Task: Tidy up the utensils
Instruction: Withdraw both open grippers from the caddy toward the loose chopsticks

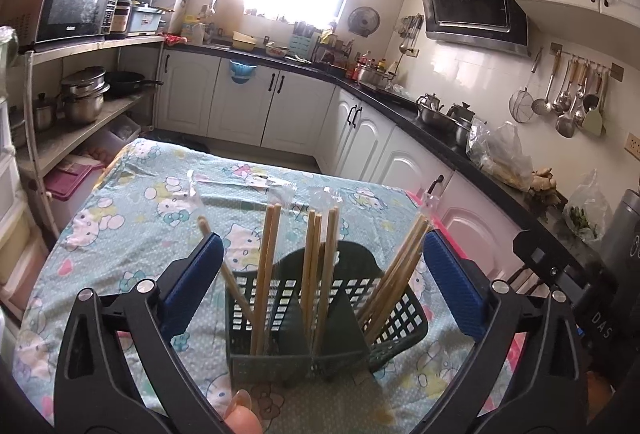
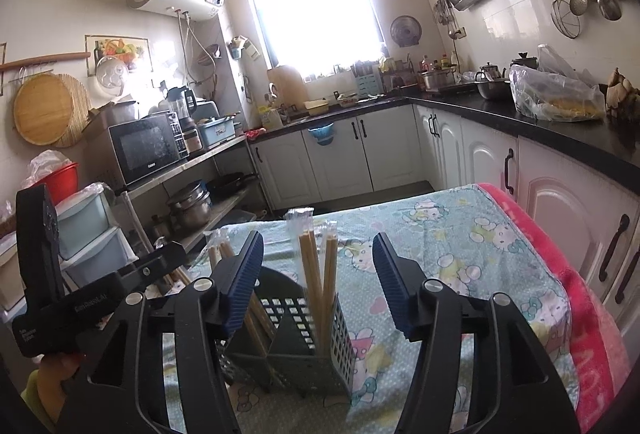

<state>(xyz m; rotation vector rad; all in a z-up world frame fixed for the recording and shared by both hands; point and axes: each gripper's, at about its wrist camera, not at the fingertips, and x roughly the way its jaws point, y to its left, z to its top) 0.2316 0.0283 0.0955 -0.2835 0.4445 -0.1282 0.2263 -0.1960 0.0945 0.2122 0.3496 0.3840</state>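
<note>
A dark green slotted utensil holder [image 1: 320, 318] [image 2: 308, 338] stands on the cartoon-print tablecloth [image 1: 132, 202]. Several pairs of wooden chopsticks [image 1: 322, 258] [image 2: 318, 274] in clear wrappers stand upright or lean in its compartments. My left gripper [image 1: 320, 238] is open wide, its blue pads on either side of the holder and touching nothing. My right gripper [image 2: 318, 236] is open too, with the upright chopsticks showing between its fingers but apart from the pads. The left gripper's body [image 2: 80, 294] shows at the left of the right wrist view.
A clear wrapped item [image 1: 244, 186] lies on the cloth behind the holder. A pink blanket edge [image 2: 580, 294] borders the table on the right, near white cabinets under a black counter [image 2: 540, 126]. A shelf with a microwave [image 1: 76, 6] and pots stands on the left.
</note>
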